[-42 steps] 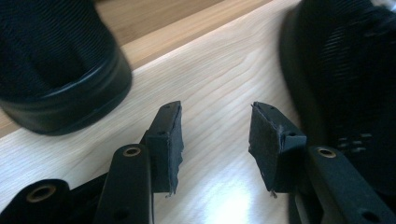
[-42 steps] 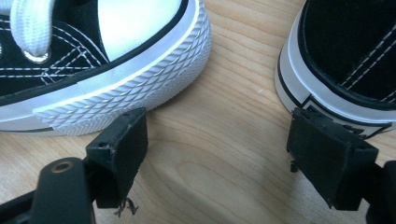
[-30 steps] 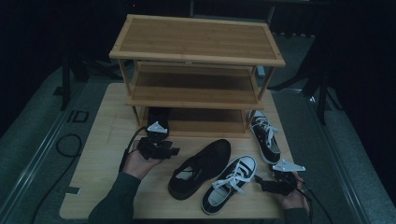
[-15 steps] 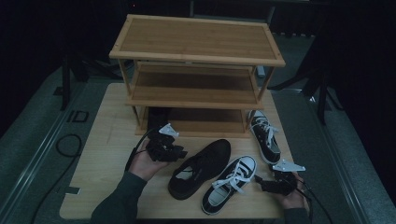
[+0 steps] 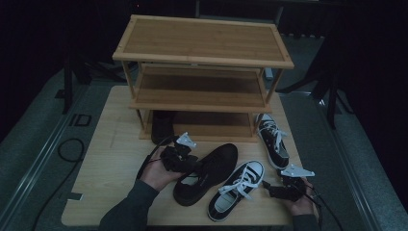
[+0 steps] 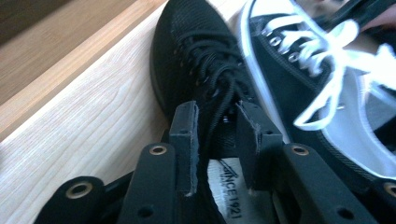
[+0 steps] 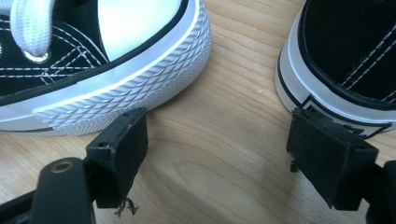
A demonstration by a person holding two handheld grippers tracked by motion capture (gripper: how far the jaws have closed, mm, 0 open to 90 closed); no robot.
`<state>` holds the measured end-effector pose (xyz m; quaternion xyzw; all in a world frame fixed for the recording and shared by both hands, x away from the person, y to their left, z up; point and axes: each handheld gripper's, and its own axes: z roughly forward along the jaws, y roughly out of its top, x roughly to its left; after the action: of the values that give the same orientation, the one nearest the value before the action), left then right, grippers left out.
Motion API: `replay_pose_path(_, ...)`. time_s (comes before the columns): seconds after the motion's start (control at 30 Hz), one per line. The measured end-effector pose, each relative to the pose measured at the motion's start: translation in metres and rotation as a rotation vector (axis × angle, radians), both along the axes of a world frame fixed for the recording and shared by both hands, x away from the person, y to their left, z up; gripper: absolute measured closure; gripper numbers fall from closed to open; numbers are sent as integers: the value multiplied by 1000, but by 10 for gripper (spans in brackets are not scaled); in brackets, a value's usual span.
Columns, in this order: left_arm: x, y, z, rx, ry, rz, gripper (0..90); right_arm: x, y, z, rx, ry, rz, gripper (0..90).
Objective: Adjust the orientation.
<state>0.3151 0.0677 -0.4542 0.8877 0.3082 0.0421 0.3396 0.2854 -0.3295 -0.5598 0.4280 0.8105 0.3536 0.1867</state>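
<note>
A black lace-up shoe (image 5: pixel 211 166) lies on the wooden table (image 5: pixel 110 159), toe toward the rack. My left gripper (image 5: pixel 192 164) sits at its heel opening. In the left gripper view the left gripper (image 6: pixel 217 135) has one jaw outside the shoe's (image 6: pixel 196 60) side wall and one over the insole. The jaws have just been opening and a gap shows beside the wall. My right gripper (image 5: pixel 270 190) rests low on the table, open. In its own view the right gripper (image 7: pixel 219 154) has bare wood between the jaws. It lies between a black-and-white sneaker's toe (image 7: pixel 116 70) and a second sneaker's heel (image 7: pixel 345 60).
A three-tier bamboo shoe rack (image 5: pixel 202 57) stands at the back of the table. A dark shoe (image 5: pixel 162 126) sits on its bottom tier at the left. The white-laced sneaker (image 5: pixel 238 190) lies beside the black shoe. Its mate (image 5: pixel 273 139) lies at the rack's right foot.
My left gripper has moved right from the rack's front to the black shoe's heel opening, and its jaws now straddle the side wall. The right gripper and all the shoes stayed put.
</note>
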Motion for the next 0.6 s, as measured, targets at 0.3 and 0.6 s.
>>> replay_pose_path(0.3,6,-15,-8,56,-3,30,784,0,0,0,-2,0,1,204)
replay_pose_path(0.6,8,-8,-10,4,19,64,864,0,0,0,-1,0,1,204)
